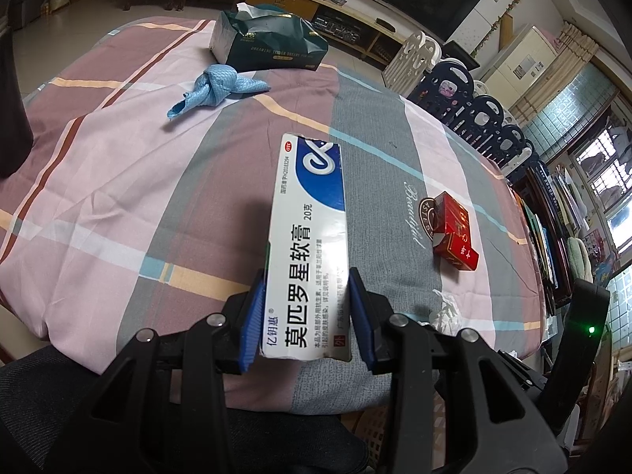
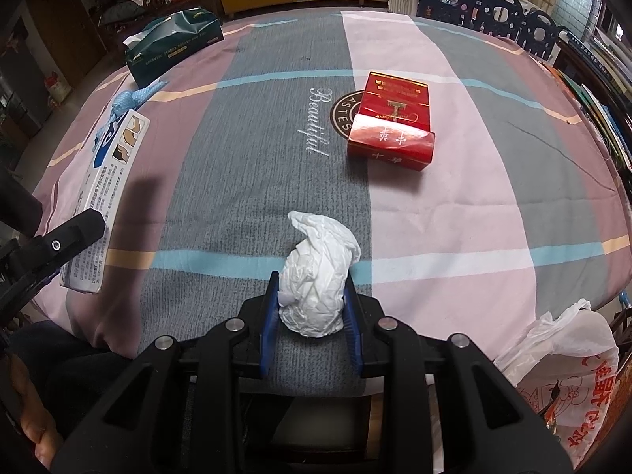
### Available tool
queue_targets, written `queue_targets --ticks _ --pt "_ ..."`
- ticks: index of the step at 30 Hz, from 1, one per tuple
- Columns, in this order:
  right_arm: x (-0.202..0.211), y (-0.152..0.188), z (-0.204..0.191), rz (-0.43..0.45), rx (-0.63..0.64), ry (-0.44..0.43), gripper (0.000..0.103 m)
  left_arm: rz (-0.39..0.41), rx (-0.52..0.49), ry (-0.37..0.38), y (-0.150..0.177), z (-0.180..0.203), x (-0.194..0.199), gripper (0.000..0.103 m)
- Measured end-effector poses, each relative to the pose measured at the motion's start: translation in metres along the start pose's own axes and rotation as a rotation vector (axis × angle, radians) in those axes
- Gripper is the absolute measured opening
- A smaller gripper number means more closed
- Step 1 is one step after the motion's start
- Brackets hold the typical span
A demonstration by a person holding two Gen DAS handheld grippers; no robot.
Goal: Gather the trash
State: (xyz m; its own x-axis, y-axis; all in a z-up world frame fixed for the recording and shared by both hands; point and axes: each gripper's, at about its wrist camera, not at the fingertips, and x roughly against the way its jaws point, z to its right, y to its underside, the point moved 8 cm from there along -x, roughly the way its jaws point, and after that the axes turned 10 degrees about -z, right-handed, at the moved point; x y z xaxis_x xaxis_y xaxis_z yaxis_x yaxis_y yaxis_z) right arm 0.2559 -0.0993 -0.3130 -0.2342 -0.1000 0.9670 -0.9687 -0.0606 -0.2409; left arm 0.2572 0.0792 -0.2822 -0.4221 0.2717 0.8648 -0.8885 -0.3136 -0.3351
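My left gripper [image 1: 306, 280] is shut on a white and blue ointment box [image 1: 310, 233] and holds it above the striped tablecloth [image 1: 118, 181]. The box also shows at the left of the right wrist view [image 2: 106, 193]. My right gripper [image 2: 312, 288] is shut on a crumpled white tissue [image 2: 316, 276] near the table's front edge. The tissue shows partly in the left wrist view [image 1: 446, 312]. A red cigarette pack [image 2: 391, 122] lies further out on the cloth; it also shows in the left wrist view [image 1: 454, 231].
A knotted blue cloth [image 1: 217, 89] and a dark green tissue box [image 1: 268, 41] lie at the far side. A white plastic bag [image 2: 568, 379] with red print hangs off the table's right front. Chairs [image 1: 486, 118] line the far right edge.
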Motion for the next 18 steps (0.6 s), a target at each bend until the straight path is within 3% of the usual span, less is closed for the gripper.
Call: queue_targets --ticks 10,18 --pt "0.000 -0.001 0.001 0.002 -0.003 0.001 0.030 0.002 0.003 0.006 0.000 0.000 0.001 0.041" --pt "0.053 -0.017 0.020 0.113 -0.036 0.012 0.030 0.047 0.015 0.100 -0.006 0.007 0.017 0.041"
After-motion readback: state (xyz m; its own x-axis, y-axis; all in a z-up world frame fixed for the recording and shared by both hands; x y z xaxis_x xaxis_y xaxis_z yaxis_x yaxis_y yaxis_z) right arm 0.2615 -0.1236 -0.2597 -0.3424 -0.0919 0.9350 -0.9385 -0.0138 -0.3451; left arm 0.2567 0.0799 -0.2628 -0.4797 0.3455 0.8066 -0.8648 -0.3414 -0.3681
